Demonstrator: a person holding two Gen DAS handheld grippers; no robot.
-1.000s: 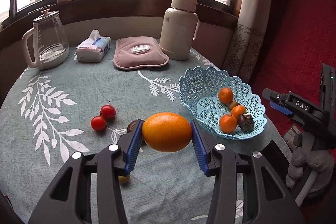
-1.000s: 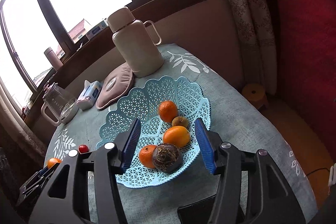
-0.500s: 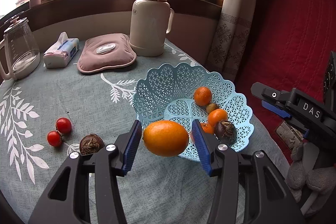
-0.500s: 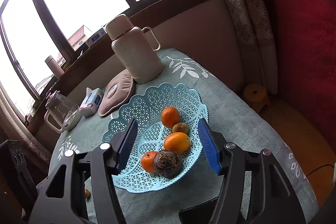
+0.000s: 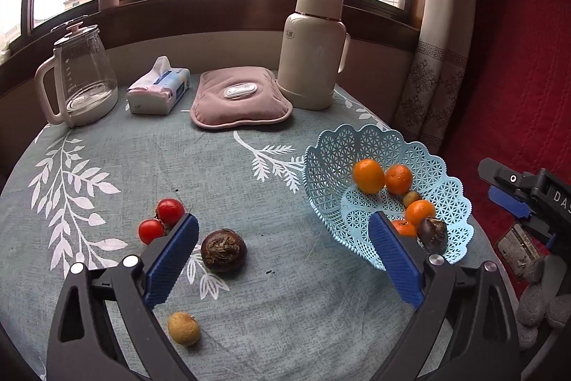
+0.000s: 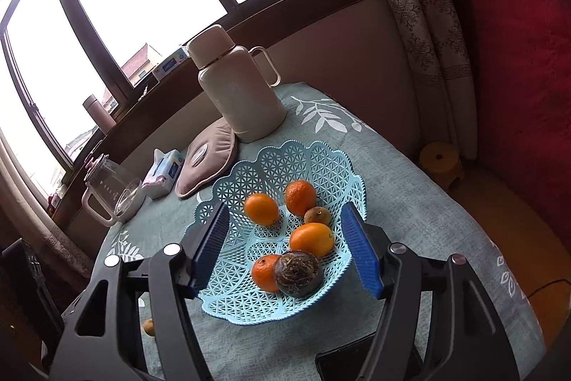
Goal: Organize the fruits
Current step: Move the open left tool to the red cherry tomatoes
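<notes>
The light blue lattice basket [image 5: 332,163] [image 6: 321,156] stands at the table's right side. It holds several oranges, among them one [image 5: 369,176] [image 6: 261,208] at its far side, plus a small brown fruit [image 6: 317,216] and a dark passion fruit [image 6: 298,272]. On the cloth lie another dark passion fruit [image 5: 223,250], two cherry tomatoes [image 5: 161,220] and a small yellow-brown fruit [image 5: 183,328]. My left gripper [image 5: 282,259] is open and empty above the table, left of the basket. My right gripper [image 6: 285,247] is open and empty, hovering over the basket.
At the back stand a cream thermos [image 5: 312,49], a pink heating pad [image 5: 239,102], a tissue pack [image 5: 158,91] and a glass kettle [image 5: 80,74]. A red quilted surface [image 5: 517,41] and a curtain [image 5: 433,66] lie to the right. A small stool [image 6: 440,161] stands beyond the table edge.
My left gripper opened and let go of the large orange, which now lies in the basket. The left gripper has pulled back to the left. The right gripper stayed over the basket.
</notes>
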